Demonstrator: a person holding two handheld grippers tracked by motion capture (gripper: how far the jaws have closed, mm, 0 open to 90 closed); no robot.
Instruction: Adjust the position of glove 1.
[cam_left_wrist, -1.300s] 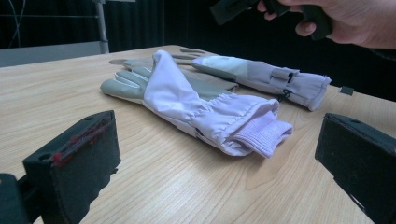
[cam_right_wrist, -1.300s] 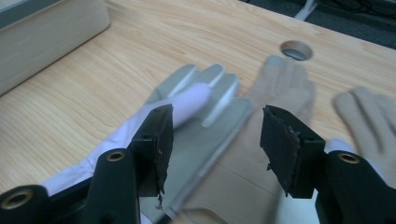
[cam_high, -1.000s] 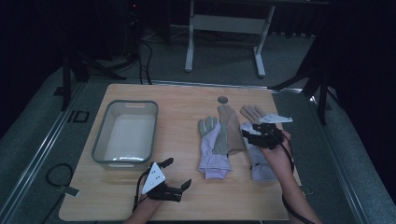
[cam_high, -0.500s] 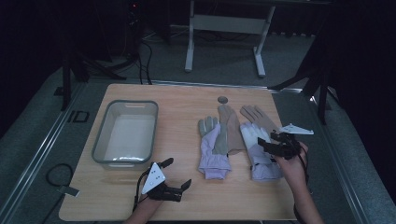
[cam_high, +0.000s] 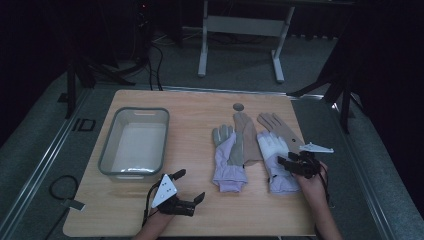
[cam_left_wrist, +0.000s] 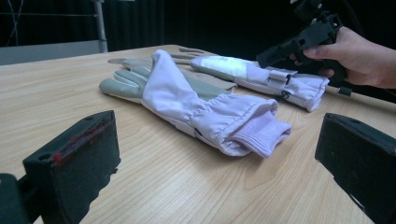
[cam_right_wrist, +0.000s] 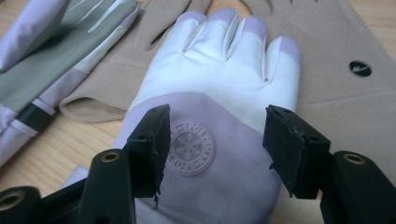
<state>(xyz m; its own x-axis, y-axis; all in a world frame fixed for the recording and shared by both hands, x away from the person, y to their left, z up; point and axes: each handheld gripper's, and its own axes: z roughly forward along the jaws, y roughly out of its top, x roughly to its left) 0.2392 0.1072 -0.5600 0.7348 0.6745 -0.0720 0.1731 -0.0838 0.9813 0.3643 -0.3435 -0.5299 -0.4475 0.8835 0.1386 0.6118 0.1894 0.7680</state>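
Progress at this moment: early; no glove has been lifted or stowed.

The right gripper (cam_high: 283, 163) is poised low over the wrist end of the right lavender-and-white glove (cam_high: 276, 159), which lies flat on the desk (cam_high: 200, 210) at its right side, fingers pointing far. In the right gripper view its jaws stand part-open on either side of the round snowflake emblem (cam_right_wrist: 190, 147) on the back of the glove; they have just been closing a little, and the pads do not press on the fabric. No grip is made yet.

The left lavender-and-grey glove (cam_high: 228, 160) lies just left of it, cuff toward the near edge, partly over a tan glove (cam_high: 245, 135); a second tan glove (cam_high: 278, 127) lies farther off, under the fingers of the right-hand one. All four rest on the desk.

The clear plastic bin (cam_high: 135, 145) at the left of the desk holds nothing that can be seen.

The left gripper (cam_high: 187, 186) sits near the desk's near edge, jaws wide apart and holding nothing, pointed toward the gloves.

Judgement: the likely aim is to gather the gloves, perhaps into the bin. Remaining: close on the right glove, lift, place it, then deal with the others.
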